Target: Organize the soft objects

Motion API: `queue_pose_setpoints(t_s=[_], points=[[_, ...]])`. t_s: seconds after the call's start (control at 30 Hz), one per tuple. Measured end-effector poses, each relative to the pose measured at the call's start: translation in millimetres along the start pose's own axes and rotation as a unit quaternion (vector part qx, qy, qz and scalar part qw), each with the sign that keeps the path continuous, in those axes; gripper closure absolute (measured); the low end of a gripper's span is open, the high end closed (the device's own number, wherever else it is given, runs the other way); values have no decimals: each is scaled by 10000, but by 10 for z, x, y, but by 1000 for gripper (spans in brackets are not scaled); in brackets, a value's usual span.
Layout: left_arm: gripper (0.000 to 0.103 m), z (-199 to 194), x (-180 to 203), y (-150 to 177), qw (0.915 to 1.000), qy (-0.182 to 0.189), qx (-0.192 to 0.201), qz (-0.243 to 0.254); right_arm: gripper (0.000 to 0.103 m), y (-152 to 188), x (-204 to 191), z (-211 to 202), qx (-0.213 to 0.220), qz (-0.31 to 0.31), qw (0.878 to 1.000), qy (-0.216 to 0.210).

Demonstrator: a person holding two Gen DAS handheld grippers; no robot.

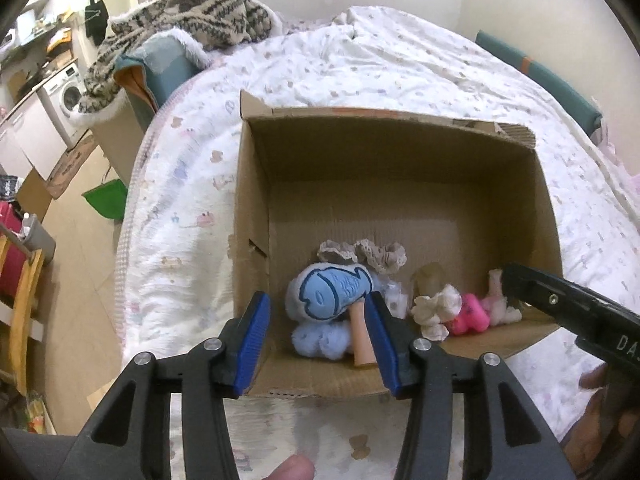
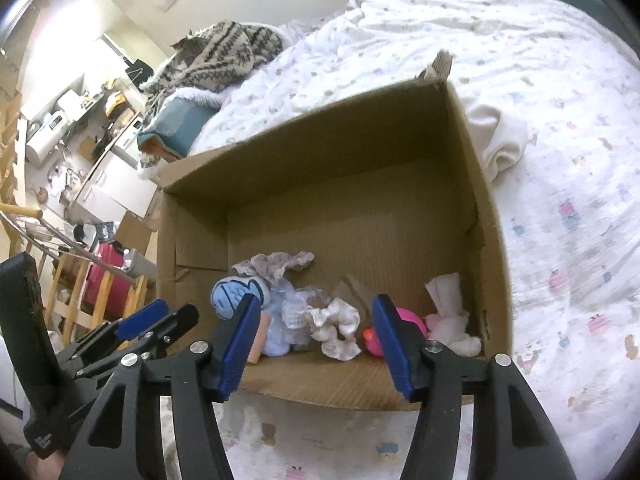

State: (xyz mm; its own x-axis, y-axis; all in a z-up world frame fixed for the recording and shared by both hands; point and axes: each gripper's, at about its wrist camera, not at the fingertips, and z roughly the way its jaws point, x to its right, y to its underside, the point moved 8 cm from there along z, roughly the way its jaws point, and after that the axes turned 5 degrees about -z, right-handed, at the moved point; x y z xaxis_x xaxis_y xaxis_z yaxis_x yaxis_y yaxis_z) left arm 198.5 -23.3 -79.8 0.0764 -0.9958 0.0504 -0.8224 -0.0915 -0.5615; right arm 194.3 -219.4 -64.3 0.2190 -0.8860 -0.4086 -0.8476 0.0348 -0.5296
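An open cardboard box sits on the bed. Inside, along its near wall, lie a white plush with a blue fish patch, a light blue fluffy piece, a lace scrunchie, a cream scrunchie, a pink toy and a pale pink cloth. My left gripper is open and empty above the box's near edge. My right gripper is open and empty over the same edge; its body shows in the left wrist view.
The bed has a white printed quilt. A cream cloth lies right of the box. A patterned blanket lies on the bed's far left. Left of the bed are a green bin, a washing machine and wooden rails.
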Motion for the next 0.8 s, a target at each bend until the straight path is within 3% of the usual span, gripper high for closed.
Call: queue_pose_setpoints(t_s=[0.03,0.1,0.2,0.3,0.4,0.57,0.8], points=[[55,-41,-10,-6,10000,14,50,-5,34,-10,-11,-52,79,-23,10000,31],[33,-141,-43,-10,9999,-19,172,-10,33,-30,-48,-160,196,-109,9997,23],[15,-289,-37,-4,9990,-222,380,31,33,-44,-101,-315,347,-315,9988,141],[12,-389,-59,48,9990,-188,403,42,32,-22,-114,-461,512,-368,9978,213],[4,-473,-93,100,9989,-114,460,2,24,37,-114,-558,606,-350,9971,288],[0,-670,-112,86,9975,-104,700,74,0,120,-141,-717,811,-449,9945,483],[0,-887,-169,188,9962,-80,860,64,0,232,-173,-910,1059,-536,9899,778]])
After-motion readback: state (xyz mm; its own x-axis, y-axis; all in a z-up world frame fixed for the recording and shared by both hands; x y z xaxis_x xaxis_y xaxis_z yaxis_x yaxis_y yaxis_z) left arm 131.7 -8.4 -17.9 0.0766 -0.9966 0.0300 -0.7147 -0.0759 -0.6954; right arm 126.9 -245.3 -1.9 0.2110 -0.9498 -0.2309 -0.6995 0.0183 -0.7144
